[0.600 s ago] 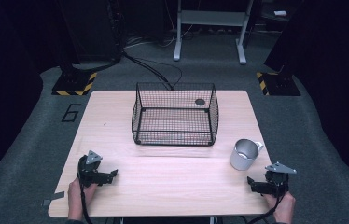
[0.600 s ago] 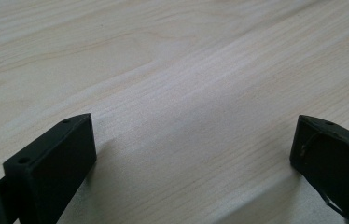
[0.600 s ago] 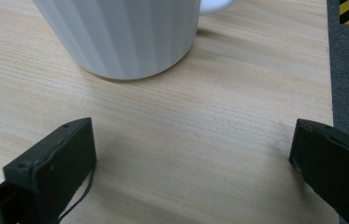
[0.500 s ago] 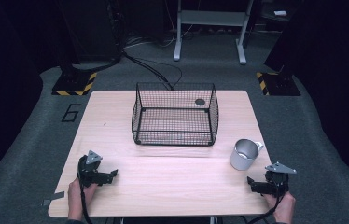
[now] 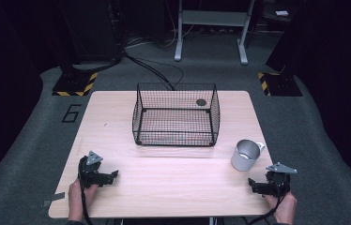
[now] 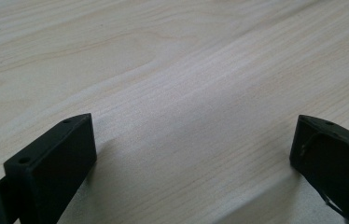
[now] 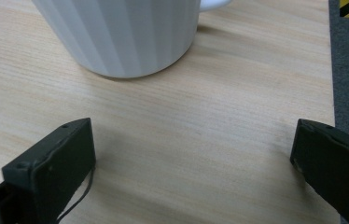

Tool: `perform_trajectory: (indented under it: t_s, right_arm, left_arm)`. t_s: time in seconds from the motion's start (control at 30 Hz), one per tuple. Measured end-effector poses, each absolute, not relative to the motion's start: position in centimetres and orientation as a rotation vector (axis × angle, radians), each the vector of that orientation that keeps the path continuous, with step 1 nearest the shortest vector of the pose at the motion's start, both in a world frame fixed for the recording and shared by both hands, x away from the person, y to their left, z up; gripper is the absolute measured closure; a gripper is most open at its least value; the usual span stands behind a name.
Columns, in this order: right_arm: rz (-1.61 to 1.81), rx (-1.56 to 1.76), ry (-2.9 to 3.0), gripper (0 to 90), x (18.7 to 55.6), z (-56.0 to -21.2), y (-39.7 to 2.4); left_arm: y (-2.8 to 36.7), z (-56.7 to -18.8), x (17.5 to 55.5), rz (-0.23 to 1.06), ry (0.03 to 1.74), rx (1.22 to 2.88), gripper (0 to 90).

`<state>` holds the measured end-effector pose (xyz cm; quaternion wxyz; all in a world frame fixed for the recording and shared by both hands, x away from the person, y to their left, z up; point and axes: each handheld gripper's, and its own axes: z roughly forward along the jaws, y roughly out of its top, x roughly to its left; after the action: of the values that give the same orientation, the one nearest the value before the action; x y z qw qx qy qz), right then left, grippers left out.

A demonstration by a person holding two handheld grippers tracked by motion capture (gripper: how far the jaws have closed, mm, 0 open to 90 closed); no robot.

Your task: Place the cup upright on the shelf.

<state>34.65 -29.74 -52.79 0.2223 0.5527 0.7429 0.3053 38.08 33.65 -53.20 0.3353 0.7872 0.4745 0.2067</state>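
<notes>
Resting near the mug, the right gripper is held wide-jawed, seemingly readied for a grasp, while the left gripper, well apart from it, is likewise spread over bare table.

The mug is cut off at its top.

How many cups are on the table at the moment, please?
1. A single white cup stands upright on the table, to the right of the wire basket and just ahead of the right gripper. The basket holds no cup.
</notes>
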Motion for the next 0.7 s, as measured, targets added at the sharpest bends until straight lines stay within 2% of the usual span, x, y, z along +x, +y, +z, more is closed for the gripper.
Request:
perform_trajectory:
  t_s: [0.37, 0.7]
  right_arm:
    - [0.942, 1.499, 2.08, 0.0, 33.5, -50.9, -29.0]
    - [0.972, 1.464, 2.08, 0.0, 34.2, -49.0, -28.2]
  left_arm:
    - [33.7, -53.2, 38.1, 0.535, 1.237, 2.058, 0.5]
    - [33.7, -53.2, 38.1, 0.54, 1.237, 2.054, 0.5]
